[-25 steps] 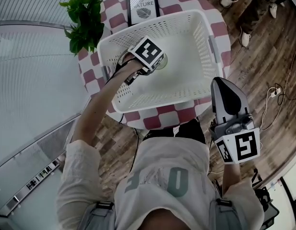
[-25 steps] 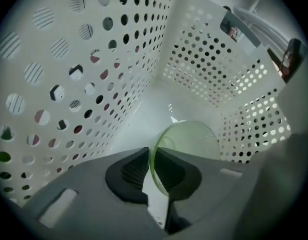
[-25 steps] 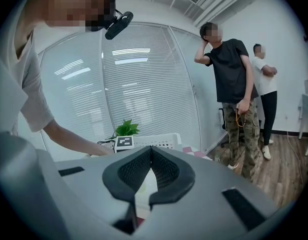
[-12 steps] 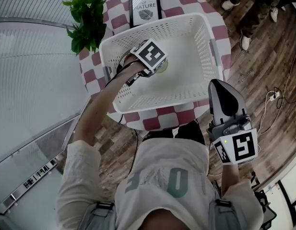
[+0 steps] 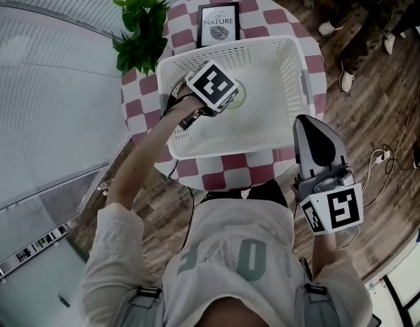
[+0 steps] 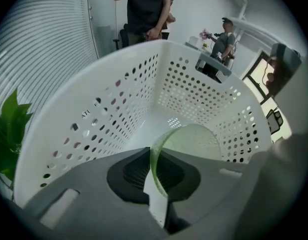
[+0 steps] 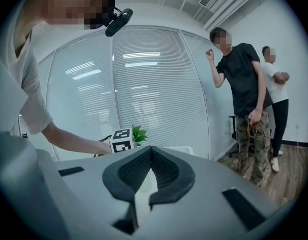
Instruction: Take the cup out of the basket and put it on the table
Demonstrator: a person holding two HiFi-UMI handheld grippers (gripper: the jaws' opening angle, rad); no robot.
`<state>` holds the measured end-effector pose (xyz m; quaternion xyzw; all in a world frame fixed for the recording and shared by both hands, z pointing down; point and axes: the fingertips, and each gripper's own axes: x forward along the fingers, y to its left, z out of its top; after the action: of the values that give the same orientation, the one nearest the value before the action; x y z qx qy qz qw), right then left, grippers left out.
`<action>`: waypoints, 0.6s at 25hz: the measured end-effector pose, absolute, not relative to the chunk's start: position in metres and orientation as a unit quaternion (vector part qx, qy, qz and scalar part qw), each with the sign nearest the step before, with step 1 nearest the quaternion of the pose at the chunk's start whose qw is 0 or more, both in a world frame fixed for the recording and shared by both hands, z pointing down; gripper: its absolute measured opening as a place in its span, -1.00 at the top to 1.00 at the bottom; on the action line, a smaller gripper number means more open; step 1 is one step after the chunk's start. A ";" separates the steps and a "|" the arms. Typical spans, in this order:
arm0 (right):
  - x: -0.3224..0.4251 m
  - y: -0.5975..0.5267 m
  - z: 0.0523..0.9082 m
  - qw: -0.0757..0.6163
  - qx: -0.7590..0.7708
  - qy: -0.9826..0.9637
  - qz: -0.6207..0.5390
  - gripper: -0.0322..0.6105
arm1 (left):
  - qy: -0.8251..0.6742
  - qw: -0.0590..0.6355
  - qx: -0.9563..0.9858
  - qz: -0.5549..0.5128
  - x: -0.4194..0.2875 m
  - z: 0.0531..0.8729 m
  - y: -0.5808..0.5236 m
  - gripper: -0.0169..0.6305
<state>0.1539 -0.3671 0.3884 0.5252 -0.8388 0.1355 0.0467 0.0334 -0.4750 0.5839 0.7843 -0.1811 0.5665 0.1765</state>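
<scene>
A translucent pale green cup [image 6: 194, 140] stands inside the white perforated basket [image 5: 301, 80] on the round checkered table [image 5: 227, 163]. My left gripper [image 5: 229, 98] reaches into the basket, and its jaws are shut on the cup's near rim. In the left gripper view [image 6: 153, 153] the thin rim runs between the two dark pads, with the basket's wall [image 6: 119, 99] behind. Only an edge of the cup [image 5: 238, 95] shows past the marker cube in the head view. My right gripper [image 5: 310, 124] hangs off the table's right edge, shut [image 7: 150, 151] and holding nothing.
A potted green plant [image 5: 143, 29] and a framed print [image 5: 218, 24] stand on the table behind the basket. People stand on the wooden floor at upper right [image 5: 359, 19]. A cable and plug [image 5: 383, 157] lie on the floor to the right. A glass wall with blinds runs along the left.
The left gripper has stayed at the cup inside the basket. The right gripper has hardly moved. The head view has shifted, so the table now sits a little further right.
</scene>
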 end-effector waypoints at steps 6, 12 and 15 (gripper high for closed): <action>0.136 -0.377 0.354 0.044 0.506 -0.855 0.101 0.87 | -0.212 0.172 0.823 0.498 0.034 0.517 -0.472 0.89; 0.118 -0.394 0.318 0.031 0.486 -0.871 0.060 0.87 | -0.273 0.146 0.860 0.406 0.024 0.442 -0.467 0.89; 0.106 -0.403 0.300 0.020 0.477 -0.878 0.040 0.87 | -0.318 0.130 0.876 0.338 0.014 0.398 -0.464 0.89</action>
<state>0.1060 -0.4031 0.3004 0.4768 -0.8779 0.0402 0.0204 0.0142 -0.4640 0.3982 0.8764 -0.3182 0.3376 0.1296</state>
